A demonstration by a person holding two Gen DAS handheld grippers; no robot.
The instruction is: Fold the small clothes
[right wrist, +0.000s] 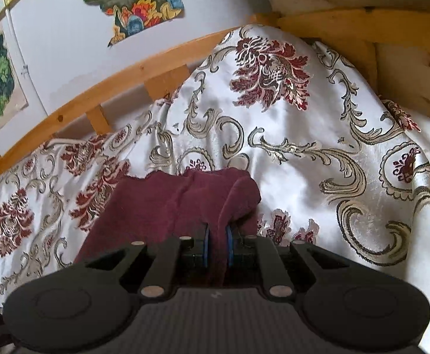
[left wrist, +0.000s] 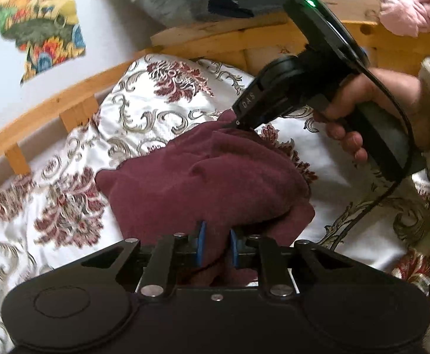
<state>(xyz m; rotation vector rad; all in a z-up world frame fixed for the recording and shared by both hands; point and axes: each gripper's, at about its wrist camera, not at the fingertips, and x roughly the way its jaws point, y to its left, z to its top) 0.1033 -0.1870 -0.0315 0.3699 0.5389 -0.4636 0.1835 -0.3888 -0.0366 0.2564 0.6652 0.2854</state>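
A small maroon cloth lies bunched on a white bedspread with red and grey floral pattern. My left gripper is shut on the cloth's near edge, blue pads pinching the fabric. My right gripper shows in the left wrist view, held by a hand, its tip pinching the cloth's far edge. In the right wrist view the right gripper is shut on a fold of the maroon cloth, which hangs to its left over the bedspread.
A wooden bed rail runs behind the bedspread and also shows in the right wrist view. Colourful drawings hang on the white wall. A pink cloth sits on the headboard at top right. A cable trails from the right gripper.
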